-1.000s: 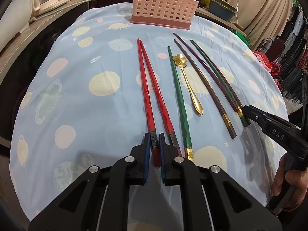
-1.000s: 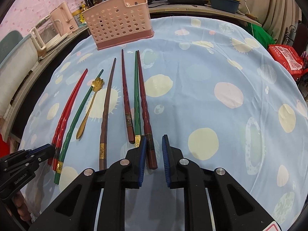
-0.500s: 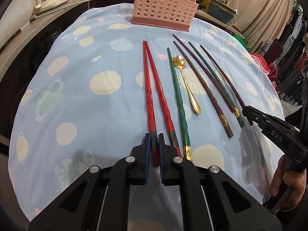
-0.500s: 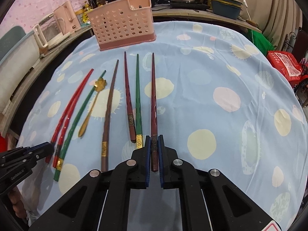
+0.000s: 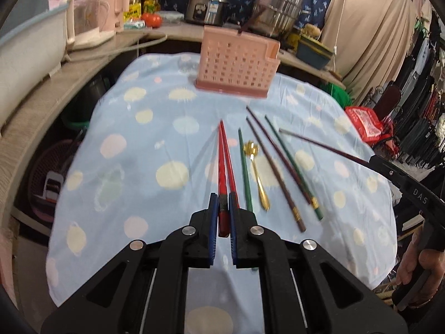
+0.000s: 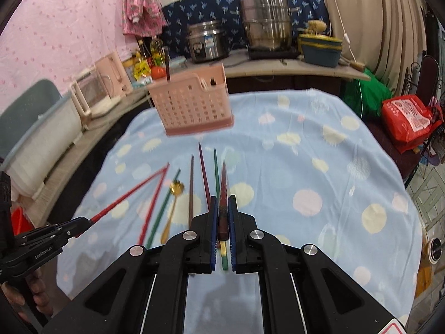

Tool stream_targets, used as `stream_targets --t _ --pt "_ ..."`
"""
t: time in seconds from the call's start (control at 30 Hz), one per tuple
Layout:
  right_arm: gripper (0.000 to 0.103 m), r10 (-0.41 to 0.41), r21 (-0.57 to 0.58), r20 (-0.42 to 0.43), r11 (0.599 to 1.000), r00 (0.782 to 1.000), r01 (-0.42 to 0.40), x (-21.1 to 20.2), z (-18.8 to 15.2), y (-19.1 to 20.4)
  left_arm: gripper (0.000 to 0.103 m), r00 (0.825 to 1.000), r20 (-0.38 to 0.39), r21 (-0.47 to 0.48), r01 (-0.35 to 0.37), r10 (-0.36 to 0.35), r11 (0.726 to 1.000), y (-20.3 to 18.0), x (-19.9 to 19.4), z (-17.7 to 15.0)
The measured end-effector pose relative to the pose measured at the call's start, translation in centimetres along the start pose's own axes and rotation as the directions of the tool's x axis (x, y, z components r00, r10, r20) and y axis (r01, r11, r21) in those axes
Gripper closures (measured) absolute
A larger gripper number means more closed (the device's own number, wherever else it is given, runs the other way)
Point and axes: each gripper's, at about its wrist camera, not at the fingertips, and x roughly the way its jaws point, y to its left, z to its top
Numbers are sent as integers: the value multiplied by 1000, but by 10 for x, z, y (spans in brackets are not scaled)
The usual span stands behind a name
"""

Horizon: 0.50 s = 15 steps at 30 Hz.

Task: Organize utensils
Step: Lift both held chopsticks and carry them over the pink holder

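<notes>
Lifted since half a second ago: one red chopstick (image 5: 222,164) now raised off the cloth in the left gripper (image 5: 221,208), one dark maroon chopstick (image 6: 223,192) raised in the right gripper (image 6: 221,211), both cameras higher and tilted toward the room.

Largest first: round table under a pale blue spotted cloth (image 5: 133,150), curving away at every side, bare cloth wide open on the right in the right wrist view (image 6: 319,167). Behind it, a counter (image 5: 116,47) with two steel pots (image 6: 264,22), bottles and a pink kettle; clothes racks off the right edge.

Pink perforated utensil basket (image 5: 237,64) standing upright at the far side of the cloth, one dark stick already poking from it.

Left on the cloth, roughly parallel: second red chopstick (image 5: 232,172), green chopstick (image 5: 245,172), brown chopstick (image 5: 275,172), another green chopstick (image 5: 292,167), a maroon chopstick beside it, gold spoon (image 5: 257,175) between green and brown.

Left jaws clamped tight on the red stick's handle end; right jaws clamped tight on the maroon stick's handle end.
</notes>
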Motion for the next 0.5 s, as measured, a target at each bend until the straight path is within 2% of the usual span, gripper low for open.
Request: stream_targets --t 0.23,0.5 --pt "96 19 -17 109 1000 994 -17 -22 53 5 96 992 124 24 -7 4 1000 -4 -32 58" --pt "96 26 -34 196 999 980 -20 -23 109 4 96 974 224 32 -36 28 999 -3 -45 123"
